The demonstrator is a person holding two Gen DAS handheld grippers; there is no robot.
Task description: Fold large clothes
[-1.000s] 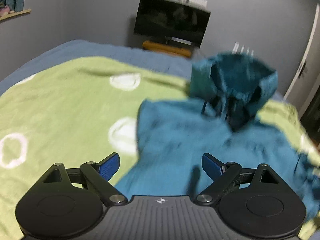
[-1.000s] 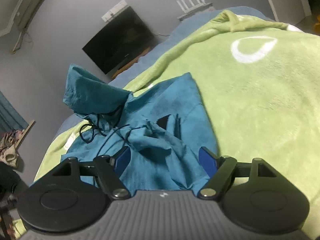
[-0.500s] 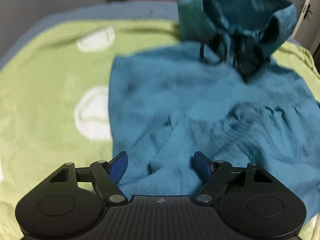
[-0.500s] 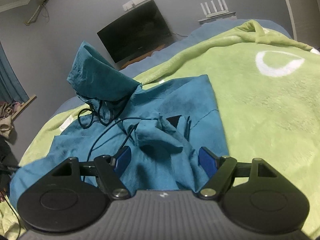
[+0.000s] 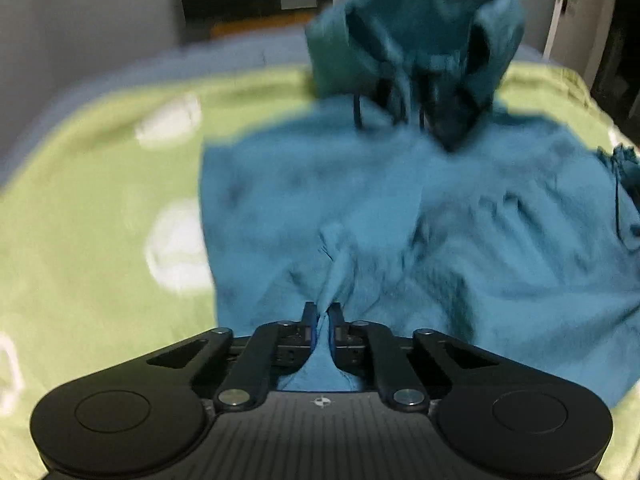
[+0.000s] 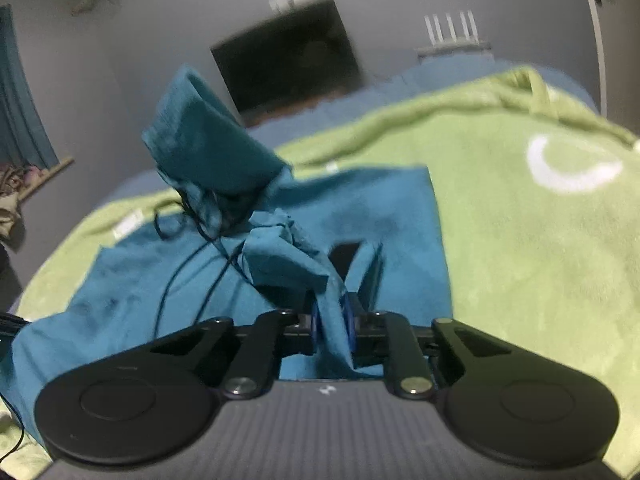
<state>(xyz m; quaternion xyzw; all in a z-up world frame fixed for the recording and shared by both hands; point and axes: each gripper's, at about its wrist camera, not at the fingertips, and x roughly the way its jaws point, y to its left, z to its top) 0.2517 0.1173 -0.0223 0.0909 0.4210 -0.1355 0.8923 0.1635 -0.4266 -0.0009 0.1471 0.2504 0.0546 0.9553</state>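
Both sets of jaws have just been closing. A second ago they stood wide over the cloth; now my left gripper point(image 5: 323, 314) is clenched on a raised pleat of the teal hoodie point(image 5: 400, 208), fabric pinched between the pads. My left hand has also come in lower and closer — the hood point(image 5: 412, 40) now fills 12 o'clock of that view.

My right gripper point(image 6: 332, 316) is clamped on a bunched fold, seemingly a sleeve end — cloth runs up and out of the jaws toward 11 o'clock.

Judgement: two grips secured, so the lift-and-fold can begin; nothing folded yet.

Hoodie lies spread on the green blanket point(image 6: 540, 260) on the bed, hood propped upright at the far end, dark drawstrings point(image 6: 180, 272) trailing loose over the chest. Body rumpled, ridges radiating from each pinch. Frames motion-blurred; seams unclear.
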